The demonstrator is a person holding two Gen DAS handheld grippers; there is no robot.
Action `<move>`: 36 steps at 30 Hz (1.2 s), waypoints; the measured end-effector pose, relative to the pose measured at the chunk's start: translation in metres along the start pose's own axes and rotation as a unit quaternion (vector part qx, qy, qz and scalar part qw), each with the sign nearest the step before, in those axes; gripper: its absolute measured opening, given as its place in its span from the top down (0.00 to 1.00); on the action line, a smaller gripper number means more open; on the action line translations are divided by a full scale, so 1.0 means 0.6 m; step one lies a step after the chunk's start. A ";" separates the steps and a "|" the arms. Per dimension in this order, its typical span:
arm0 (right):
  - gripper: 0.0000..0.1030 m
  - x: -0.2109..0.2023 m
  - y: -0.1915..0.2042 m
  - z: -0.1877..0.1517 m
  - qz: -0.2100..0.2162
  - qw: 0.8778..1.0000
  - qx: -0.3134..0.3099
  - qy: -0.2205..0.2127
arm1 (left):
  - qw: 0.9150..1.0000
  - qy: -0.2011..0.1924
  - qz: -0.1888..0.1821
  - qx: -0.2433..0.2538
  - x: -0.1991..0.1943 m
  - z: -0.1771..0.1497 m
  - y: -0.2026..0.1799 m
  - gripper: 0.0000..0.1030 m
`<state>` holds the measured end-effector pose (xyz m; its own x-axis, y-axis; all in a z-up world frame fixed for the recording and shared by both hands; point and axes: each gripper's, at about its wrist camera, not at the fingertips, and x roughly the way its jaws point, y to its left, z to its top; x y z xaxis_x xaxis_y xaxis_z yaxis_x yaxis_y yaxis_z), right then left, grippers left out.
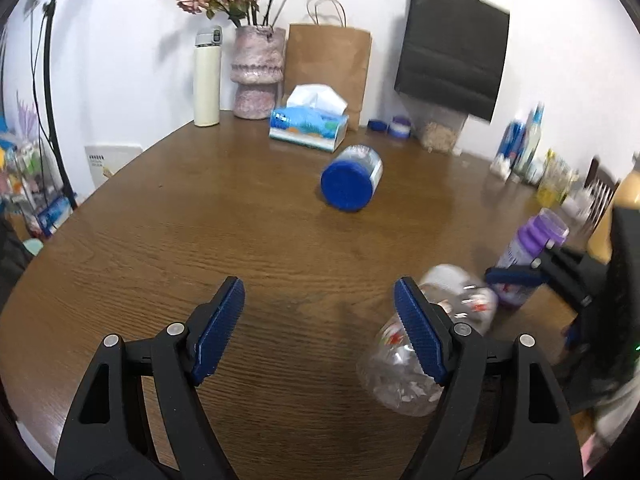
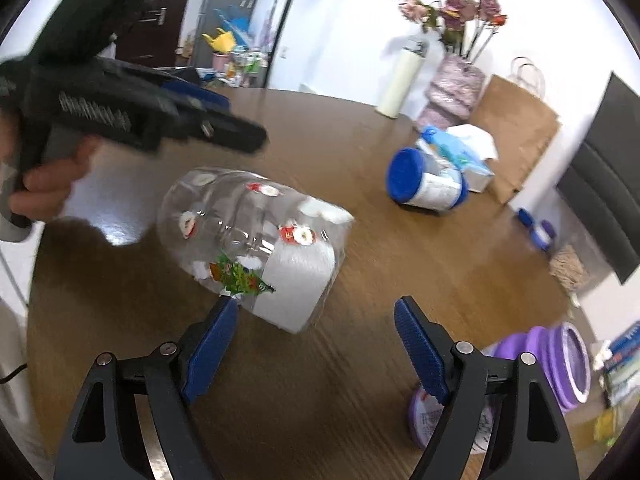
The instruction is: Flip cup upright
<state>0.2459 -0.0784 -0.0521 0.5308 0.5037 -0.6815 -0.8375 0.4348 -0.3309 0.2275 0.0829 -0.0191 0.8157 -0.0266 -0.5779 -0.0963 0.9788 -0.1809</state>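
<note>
The clear plastic cup (image 2: 256,240), printed with small red, white and green decorations, lies on its side on the wooden table (image 1: 200,240), near the edge closest to the person, so by these views the flip has not been made and the whole turn is left to do. In the right wrist view the cup's wide mouth faces toward the camera and to the right, and its closed base points away toward the left gripper (image 2: 224,120), which hovers above and beyond it, blurred. The right gripper (image 2: 316,344) has its jaws spread wide with nothing between them; its left finger sits just beside the cup's lower rim, though whether it touches cannot be told. In the left wrist view the left gripper (image 1: 320,328) is likewise spread and empty, with the cup (image 1: 424,340) showing behind and to the right of its right finger, not between the pads. Other containers also lie tipped on the table: a blue-lidded jar (image 1: 352,178) toward the middle, near a tissue box (image 1: 308,130), and a purple-lidded jar (image 2: 560,364) by the right gripper. What remains, as a judgement, is closing on the cup wall, rotating it mouth-up and setting it down.
</note>
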 end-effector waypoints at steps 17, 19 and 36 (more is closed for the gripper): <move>0.18 -0.046 -0.020 -0.009 0.017 0.999 0.015 -0.035 | 0.998 0.036 -0.022 0.049 0.037 0.013 -0.063 0.27; 0.18 -0.047 -0.019 -0.008 0.003 0.999 0.012 -0.038 | 0.997 0.031 -0.044 0.061 0.020 0.012 -0.068 0.25; 0.18 -0.077 -0.045 -0.002 -0.048 0.995 0.035 -0.075 | 0.987 -0.002 -0.067 0.143 0.010 -0.035 -0.095 0.42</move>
<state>0.2437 -0.1143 -0.0124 0.6261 0.5610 -0.5416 -0.7734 0.5351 -0.3398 0.2259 0.0225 -0.0293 0.8119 -0.1604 -0.5613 0.1786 0.9837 -0.0228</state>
